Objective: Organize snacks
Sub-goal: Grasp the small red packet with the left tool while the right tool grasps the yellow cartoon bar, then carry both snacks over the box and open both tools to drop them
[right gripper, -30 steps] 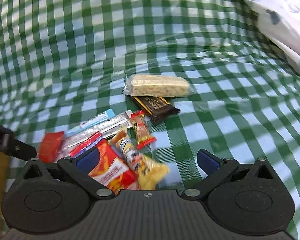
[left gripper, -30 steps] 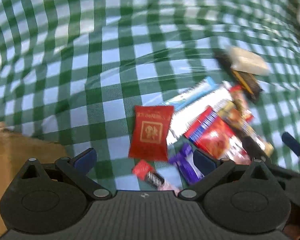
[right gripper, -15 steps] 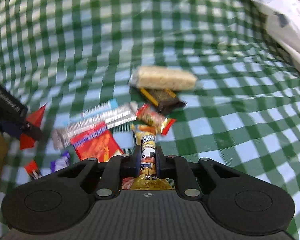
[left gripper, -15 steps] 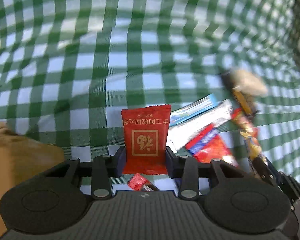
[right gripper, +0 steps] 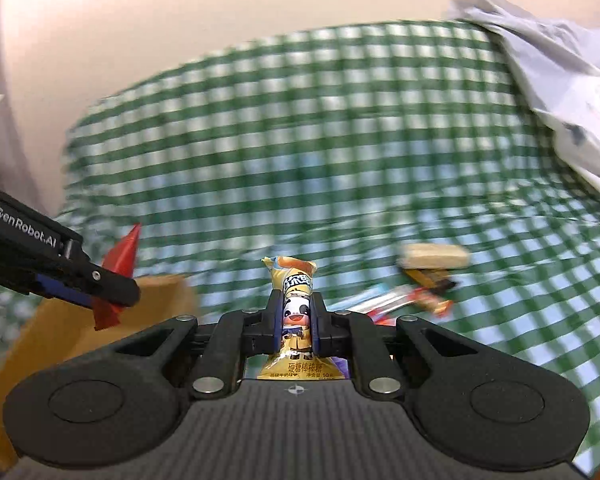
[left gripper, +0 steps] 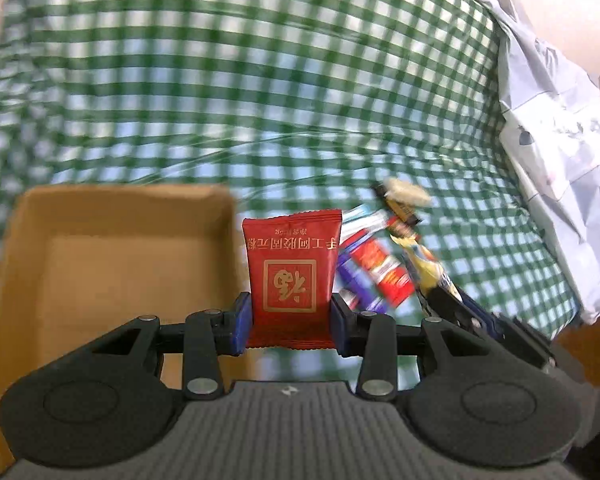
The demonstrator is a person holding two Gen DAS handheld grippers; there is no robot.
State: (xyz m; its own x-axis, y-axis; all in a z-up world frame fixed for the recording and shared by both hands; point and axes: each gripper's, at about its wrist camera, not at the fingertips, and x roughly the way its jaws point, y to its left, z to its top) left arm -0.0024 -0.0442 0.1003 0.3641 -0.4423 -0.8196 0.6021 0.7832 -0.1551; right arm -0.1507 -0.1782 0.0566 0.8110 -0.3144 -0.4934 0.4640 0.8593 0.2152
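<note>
While the left hand-held gripper (left gripper: 291, 322) clamps a flat red foil sachet (left gripper: 292, 276) with gold Chinese characters just right of the open brown cardboard box (left gripper: 112, 256), the right hand-held gripper (right gripper: 296, 320) pinches a yellow lollipop wrapper (right gripper: 296, 312) with a cartoon cow. Right of the box, loose snack packets (left gripper: 380, 264) litter the green-and-white checked tabletop (left gripper: 220, 100); a crumpled pale plastic bag (left gripper: 552, 160) bounds its far right edge. "GenRobot.AI" reads on the left tool.

Your red packet (left gripper: 292, 276) is glossy foil; the yellow wrapper (right gripper: 296, 312) shiny plastic. The box (left gripper: 112, 256) is matt cardboard, the checked cloth (left gripper: 260, 100) under clear glossy film.
</note>
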